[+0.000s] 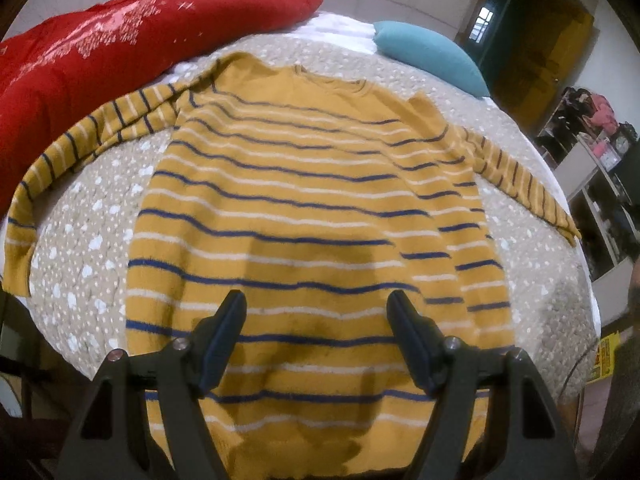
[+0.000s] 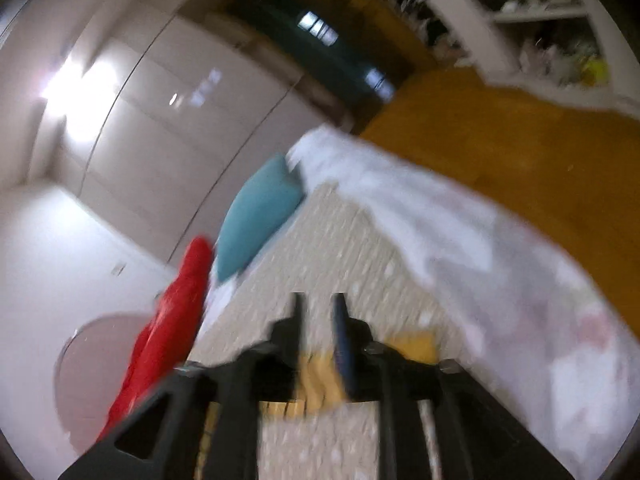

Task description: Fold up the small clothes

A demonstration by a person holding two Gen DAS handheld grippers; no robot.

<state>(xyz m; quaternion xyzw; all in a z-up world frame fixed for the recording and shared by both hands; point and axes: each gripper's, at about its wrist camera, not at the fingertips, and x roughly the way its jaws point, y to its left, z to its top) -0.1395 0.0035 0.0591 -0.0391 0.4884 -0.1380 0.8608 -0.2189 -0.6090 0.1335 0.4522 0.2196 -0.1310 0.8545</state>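
Observation:
A mustard-yellow sweater point(image 1: 304, 200) with navy and white stripes lies flat on the bed, neckline at the far end, both sleeves spread out to the sides. My left gripper point(image 1: 316, 300) is open and empty, hovering over the sweater's lower body near the hem. In the blurred right wrist view my right gripper point(image 2: 318, 304) has its jaws close together with yellow sweater fabric point(image 2: 320, 380) between the fingers near their base. That view faces the head of the bed.
The bed has a beige dotted cover point(image 1: 88, 248). A red pillow point(image 1: 100, 40) and a teal pillow point(image 1: 432, 52) lie at the far end. A white sheet point(image 2: 460, 220) hangs off the right edge. Shelves point(image 1: 600, 168) stand to the right.

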